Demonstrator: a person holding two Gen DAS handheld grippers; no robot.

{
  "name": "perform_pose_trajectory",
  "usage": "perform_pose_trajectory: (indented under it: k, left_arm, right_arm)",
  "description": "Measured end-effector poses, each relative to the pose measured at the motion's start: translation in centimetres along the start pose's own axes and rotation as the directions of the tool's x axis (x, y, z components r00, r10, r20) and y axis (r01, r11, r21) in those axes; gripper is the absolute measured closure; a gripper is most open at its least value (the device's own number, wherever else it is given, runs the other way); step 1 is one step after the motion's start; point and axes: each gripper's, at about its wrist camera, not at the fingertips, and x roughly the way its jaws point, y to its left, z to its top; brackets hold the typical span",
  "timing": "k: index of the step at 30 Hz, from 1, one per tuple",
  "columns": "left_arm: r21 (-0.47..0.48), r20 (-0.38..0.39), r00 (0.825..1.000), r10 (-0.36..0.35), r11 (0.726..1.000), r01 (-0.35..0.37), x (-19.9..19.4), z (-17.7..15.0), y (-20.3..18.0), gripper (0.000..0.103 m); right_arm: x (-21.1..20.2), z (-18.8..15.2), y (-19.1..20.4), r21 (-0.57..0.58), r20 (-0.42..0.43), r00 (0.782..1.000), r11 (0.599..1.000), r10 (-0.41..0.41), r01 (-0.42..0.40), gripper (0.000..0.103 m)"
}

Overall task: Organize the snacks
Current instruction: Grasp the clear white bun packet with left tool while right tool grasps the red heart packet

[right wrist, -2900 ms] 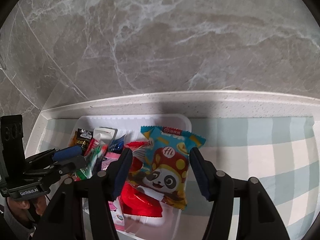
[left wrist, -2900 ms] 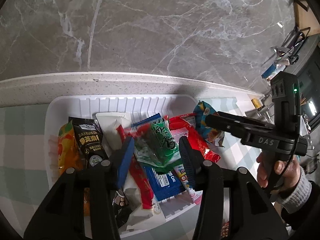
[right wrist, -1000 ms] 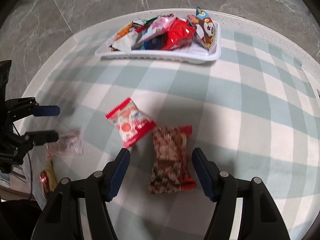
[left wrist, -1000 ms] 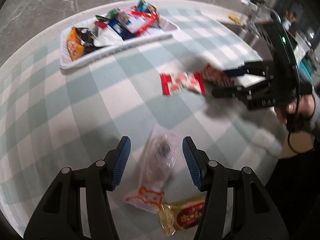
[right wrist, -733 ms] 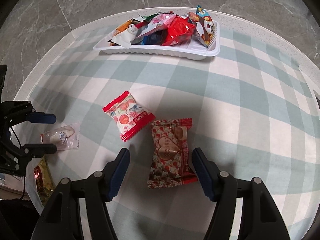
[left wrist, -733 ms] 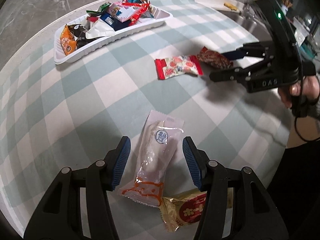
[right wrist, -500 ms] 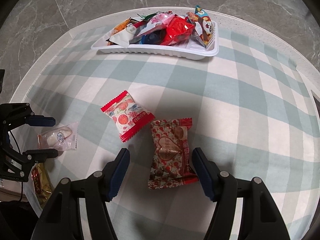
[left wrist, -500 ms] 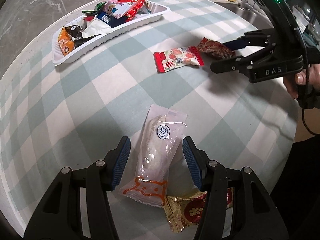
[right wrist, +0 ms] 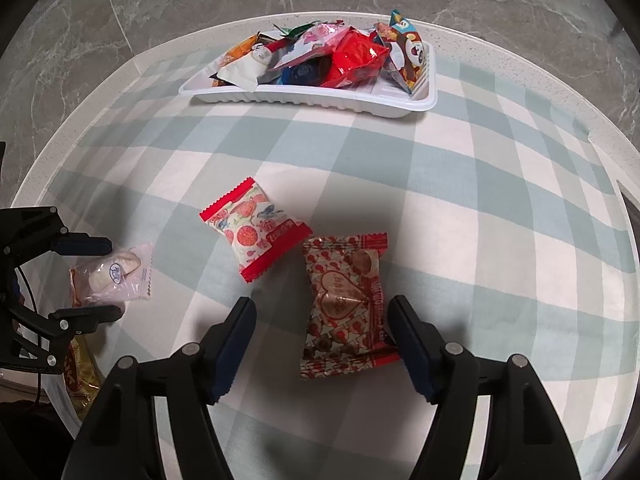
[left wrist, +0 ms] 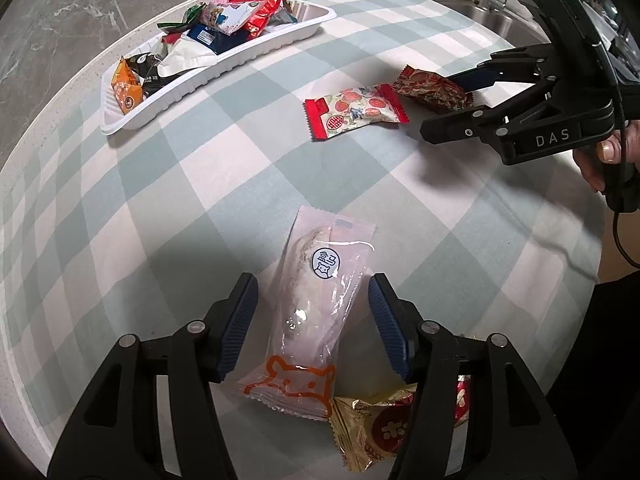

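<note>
Grippers, two. My left gripper (left wrist: 312, 322) is spread wide and grips nothing; the clear packet (left wrist: 320, 304) lies flat on the cloth between its fingers, touching neither. My right gripper (right wrist: 322, 344) is equally wide, also holding nothing; the heart packet (right wrist: 344, 300) lies between its fingers, nearer the right one.

Loose packets on the checked cloth (right wrist: 460, 220), four:
- one clear packet with a pale roll inside, blue round sticker, orange bear outline at its near end;
- one gold packet (left wrist: 376, 428), just beside the clear one's near end, partly under my left gripper's right finger;
- one red-edged packet (right wrist: 256, 228) with round red prints, just left of and beyond the heart packet;
- one heart packet, brown-red.

Tray (right wrist: 320, 98), one, white and ribbed, at the far edge of the table, heaped with mixed snacks; I cannot count them.

By view: only the left wrist view shows the gold packet's red round label, the sink (left wrist: 492, 20) at far right, and the hand (left wrist: 608, 160) on the right gripper's handle. Only the right wrist view shows the heart print plainly and the panda packet (right wrist: 408, 54) at the tray's right end.
</note>
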Motion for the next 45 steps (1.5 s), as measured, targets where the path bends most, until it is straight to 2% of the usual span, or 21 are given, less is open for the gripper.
perform_pose_trajectory:
  k: [18, 24, 28, 29, 31, 37, 45]
  left_arm:
    - [-0.007, 0.01, 1.0, -0.015, 1.0, 0.015, 0.1, -0.2, 0.2, 0.047]
    - [-0.007, 0.018, 1.0, -0.022, 1.0, 0.022, 0.1, -0.2, 0.2, 0.047]
    - [0.001, 0.023, 0.999, -0.03, 1.0, 0.03, 0.0, -0.2, 0.0, 0.047]
    - [0.005, 0.026, 0.999, -0.033, 0.999, 0.033, 0.0, -0.2, -0.1, 0.049]
    - [0.012, 0.033, 0.999, -0.041, 0.999, 0.041, 0.0, -0.2, -0.2, 0.056]
    - [-0.003, 0.051, 0.998, -0.043, 0.999, 0.043, -0.1, 0.0, -0.1, 0.07]
    - [-0.079, 0.086, 0.992, -0.095, 0.992, 0.101, -0.7, -0.2, 1.4, 0.076]
  right_arm:
    - [0.0, -0.2, 0.4, -0.052, 0.004, 0.999, 0.998, -0.032, 0.032, 0.033]
    - [-0.2, -0.3, -0.1, -0.055, 0.013, 0.999, 0.998, -0.034, 0.034, 0.042]
    - [-0.4, -0.2, -0.5, -0.056, 0.019, 0.999, 0.998, -0.04, 0.041, 0.054]
    - [-0.4, -0.3, -0.6, -0.055, 0.02, 0.999, 0.998, -0.041, 0.042, 0.06]
    - [-0.5, -0.2, -1.0, -0.049, 0.021, 0.999, 0.998, -0.037, 0.038, 0.065]
    - [-0.6, -0.2, -1.4, -0.031, 0.027, 1.0, 0.999, -0.014, 0.015, 0.068]
    - [-1.5, -0.7, -2.6, 0.056, 0.051, 0.998, 0.997, 0.046, -0.049, 0.068]
